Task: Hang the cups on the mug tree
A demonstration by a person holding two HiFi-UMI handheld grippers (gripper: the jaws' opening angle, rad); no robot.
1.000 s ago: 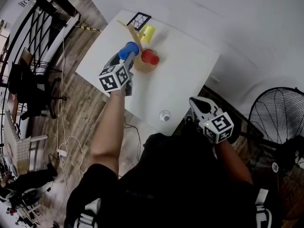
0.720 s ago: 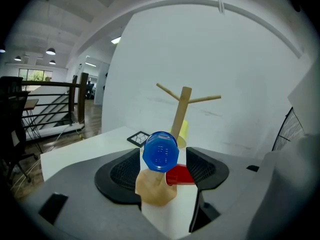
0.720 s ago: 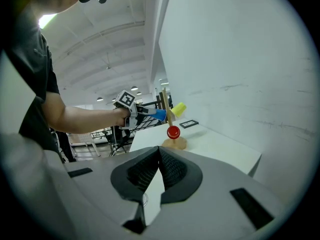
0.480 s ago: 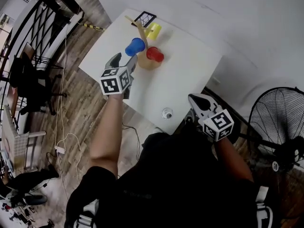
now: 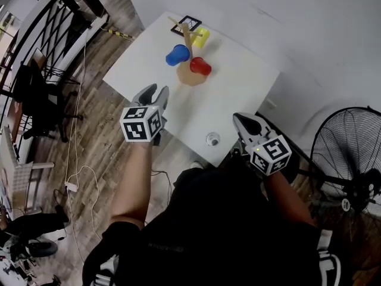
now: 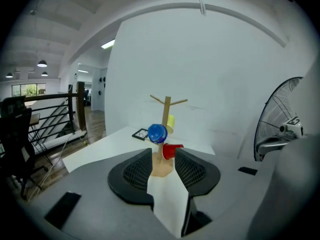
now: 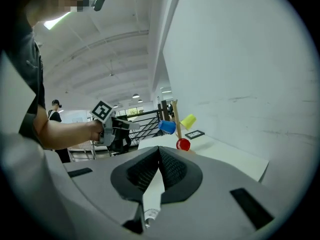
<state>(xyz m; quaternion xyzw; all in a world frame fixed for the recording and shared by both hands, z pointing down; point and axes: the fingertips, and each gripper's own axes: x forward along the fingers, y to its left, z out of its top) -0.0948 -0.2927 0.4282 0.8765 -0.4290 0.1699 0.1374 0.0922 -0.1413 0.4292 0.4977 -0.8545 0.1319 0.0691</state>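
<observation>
head view looks steeply down; both gripper views face the mug tree (image 6: 166, 109).

Quick tally from my end. I count three cups: blue cup (image 5: 177, 55), red cup (image 5: 200, 66), yellow cup (image 5: 201, 37). One tree (image 5: 187, 37). One table (image 5: 238, 88). One black-framed card (image 5: 190, 24). One small round thing (image 5: 212, 139), and I can't tell what it is from here. One fan (image 5: 348, 159). And I've got two grippers in view, the left gripper (image 5: 156, 90) and the right gripper (image 5: 239, 118).
</observation>
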